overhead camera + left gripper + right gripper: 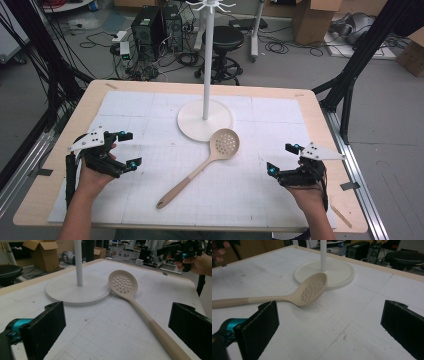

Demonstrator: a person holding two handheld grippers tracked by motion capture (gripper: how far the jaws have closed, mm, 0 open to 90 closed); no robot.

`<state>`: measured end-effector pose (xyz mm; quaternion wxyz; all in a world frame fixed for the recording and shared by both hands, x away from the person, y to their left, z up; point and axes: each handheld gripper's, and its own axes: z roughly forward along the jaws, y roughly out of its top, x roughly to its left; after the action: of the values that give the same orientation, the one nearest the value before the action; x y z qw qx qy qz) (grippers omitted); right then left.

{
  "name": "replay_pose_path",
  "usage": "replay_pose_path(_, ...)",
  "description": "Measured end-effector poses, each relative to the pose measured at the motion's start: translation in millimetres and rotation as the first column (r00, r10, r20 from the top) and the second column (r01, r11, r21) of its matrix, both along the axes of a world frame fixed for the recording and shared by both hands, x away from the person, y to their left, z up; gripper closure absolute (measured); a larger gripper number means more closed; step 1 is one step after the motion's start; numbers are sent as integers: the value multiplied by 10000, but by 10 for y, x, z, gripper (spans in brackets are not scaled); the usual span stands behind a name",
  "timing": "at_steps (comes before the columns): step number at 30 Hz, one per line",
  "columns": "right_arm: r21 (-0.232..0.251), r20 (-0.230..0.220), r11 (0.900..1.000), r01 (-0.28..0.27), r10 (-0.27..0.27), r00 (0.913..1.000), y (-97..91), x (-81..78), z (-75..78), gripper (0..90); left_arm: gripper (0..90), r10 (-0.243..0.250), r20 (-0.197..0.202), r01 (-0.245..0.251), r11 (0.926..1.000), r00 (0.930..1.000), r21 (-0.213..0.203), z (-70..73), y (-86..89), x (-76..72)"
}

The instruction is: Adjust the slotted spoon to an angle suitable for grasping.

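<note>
1. High view: the spoon with holes lies flat on the white mat, with its bowl touching the base of the white stand. The left gripper and the right gripper sit well apart from it, both with jaws wide apart and holding nothing.
2. Left gripper view: the handle runs down between the open jaws. A good grab would likely be on the thick end of the handle, squarely.
3. Right gripper view: the bowl leans on the base edge. Lifting slowly should keep the spoon from tipping.
</note>
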<state>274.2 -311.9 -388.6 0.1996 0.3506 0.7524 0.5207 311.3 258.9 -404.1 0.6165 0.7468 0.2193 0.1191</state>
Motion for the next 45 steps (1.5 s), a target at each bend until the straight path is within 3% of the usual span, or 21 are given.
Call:
replay_pose_path(11,-211,-28,9997,88,-88,10000,-6,-8,-22,4,17,-88,20,88,9999,10000,-59,31,-44,-15)
replay_pose_path(22,-212,28,9996,212,-212,9998,-19,-4,-11,4,17,-439,36,439,9990,9990,12,102,-224,-36)
replay_pose_path(31,-73,-4,9993,371,-371,9993,-82,-20,-6,4,17,-805,-506,840,9940,9955,702,34,-558,-23)
replay_pose_path(40,-156,-70,9992,378,-379,9993,-88,-4,-33,4,17,-1081,-873,1203,9816,9903,1486,-24,-1020,43)
replay_pose_path(45,-111,-112,9990,423,-425,9990,-103,-6,-37,5,17,-1218,-967,1378,9737,9878,1816,-28,-1188,71)
